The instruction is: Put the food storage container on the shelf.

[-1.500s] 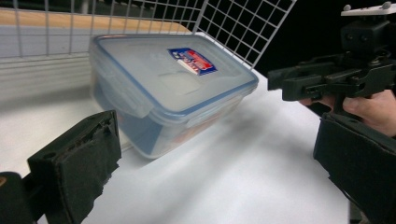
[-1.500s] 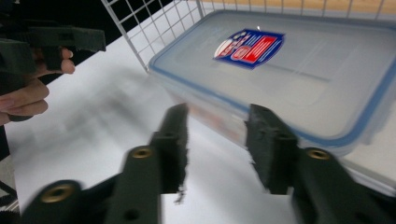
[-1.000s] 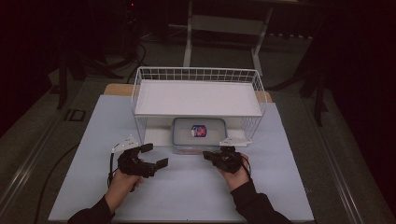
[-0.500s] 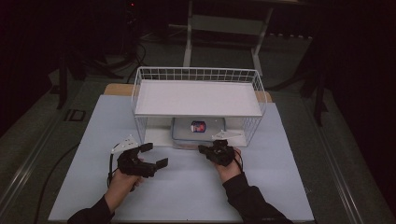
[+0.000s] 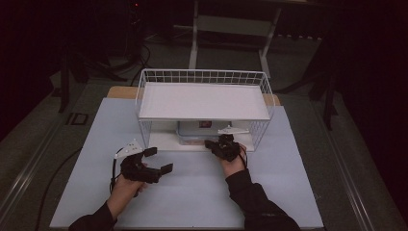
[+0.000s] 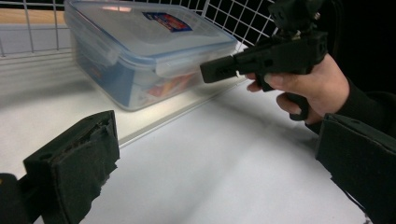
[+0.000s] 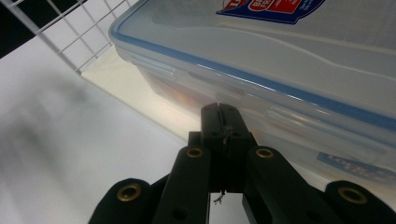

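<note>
A clear plastic box [image 5: 195, 133] with a blue-rimmed lid sits on the bottom level of a white wire rack [image 5: 204, 103], under the rack's upper shelf. The rack stands toward the far edge of the pale surface [image 5: 192, 192], about midway between its left and right edges. In the left claw view the box [image 6: 140, 51] shows a red and blue label on its lid and coloured contents behind its clear wall.

The right claw [image 5: 211, 144] is at the open front of the rack, with its jaws pressed together. In the right claw view the shut tips [image 7: 223, 116] are against the long side wall of the box [image 7: 289, 70], just under the blue seal of the lid; whether they press on it or merely meet it cannot be told. From the left claw view, the right claw [image 6: 219, 70] reaches level toward the near corner of the box, held in a hand [image 6: 308, 84] with a dark sleeve.

The left claw [image 5: 159, 161] is held over the bare surface in front of the rack's left front corner, nearer the person's edge and well apart from the box. Its jaws are spread with nothing between them; in its own view the two black padded fingers [image 6: 79, 163] stand wide at either side, with bare white surface between.
</note>
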`<state>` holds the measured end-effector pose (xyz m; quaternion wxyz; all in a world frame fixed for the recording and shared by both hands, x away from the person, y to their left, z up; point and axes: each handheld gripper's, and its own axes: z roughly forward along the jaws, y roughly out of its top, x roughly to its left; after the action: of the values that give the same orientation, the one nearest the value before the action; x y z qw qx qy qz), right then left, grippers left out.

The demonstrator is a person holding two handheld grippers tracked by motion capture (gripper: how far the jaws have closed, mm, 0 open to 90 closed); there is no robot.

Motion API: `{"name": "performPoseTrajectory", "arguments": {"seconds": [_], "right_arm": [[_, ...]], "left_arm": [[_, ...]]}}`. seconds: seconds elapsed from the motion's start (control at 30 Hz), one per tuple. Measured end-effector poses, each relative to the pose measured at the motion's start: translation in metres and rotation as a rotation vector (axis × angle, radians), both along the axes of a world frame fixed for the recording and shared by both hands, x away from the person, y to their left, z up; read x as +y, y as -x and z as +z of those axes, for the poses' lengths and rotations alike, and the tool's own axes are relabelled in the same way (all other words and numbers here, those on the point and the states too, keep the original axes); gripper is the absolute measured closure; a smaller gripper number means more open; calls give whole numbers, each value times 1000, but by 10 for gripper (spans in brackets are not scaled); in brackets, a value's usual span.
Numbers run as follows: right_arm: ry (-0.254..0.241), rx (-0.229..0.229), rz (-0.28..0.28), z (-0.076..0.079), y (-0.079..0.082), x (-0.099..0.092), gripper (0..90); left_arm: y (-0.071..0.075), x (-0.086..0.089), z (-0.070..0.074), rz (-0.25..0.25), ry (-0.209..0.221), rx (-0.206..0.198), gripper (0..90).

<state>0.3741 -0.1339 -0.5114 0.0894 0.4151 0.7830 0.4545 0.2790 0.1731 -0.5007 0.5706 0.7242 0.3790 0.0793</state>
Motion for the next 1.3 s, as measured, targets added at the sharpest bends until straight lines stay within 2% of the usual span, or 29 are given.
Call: {"name": "performPoseTrajectory", "arguments": {"seconds": [0.2,0.37,0.47,0.57,0.63,0.73,0.83,0.97,1.03,1.1,1.23,1.3], "right_arm": [[-1,-16,-9,0,-8,1,899],[-3,-8,-9,-1,-10,2,897],[-15,-18,-6,0,-8,2,893],[-21,-8,10,2,-1,4,863],[-17,-23,28,3,5,4,841],[-24,-33,44,5,13,3,779],[-34,-39,47,7,18,1,669],[-37,-68,49,11,24,-3,459],[-65,-69,53,13,26,-5,365],[-69,-68,65,15,28,-7,281],[-105,-81,102,20,37,-13,191],[-105,-85,105,21,38,-14,191]], "left_arm": [[1,0,0,-3,-2,1,0],[1,0,0,-3,-3,4,0],[1,-1,0,-5,-2,4,0],[2,-1,1,-8,-5,-3,0],[3,-2,3,-10,-5,-9,0],[5,-3,5,-15,-9,-22,0],[6,-6,7,-23,-15,-27,0],[8,-9,9,-40,-14,-34,0],[9,-10,11,-42,-20,-35,0],[11,-10,13,-49,-21,-35,0],[14,-11,17,-59,-25,-39,0],[14,-11,17,-59,-25,-39,0]]}}
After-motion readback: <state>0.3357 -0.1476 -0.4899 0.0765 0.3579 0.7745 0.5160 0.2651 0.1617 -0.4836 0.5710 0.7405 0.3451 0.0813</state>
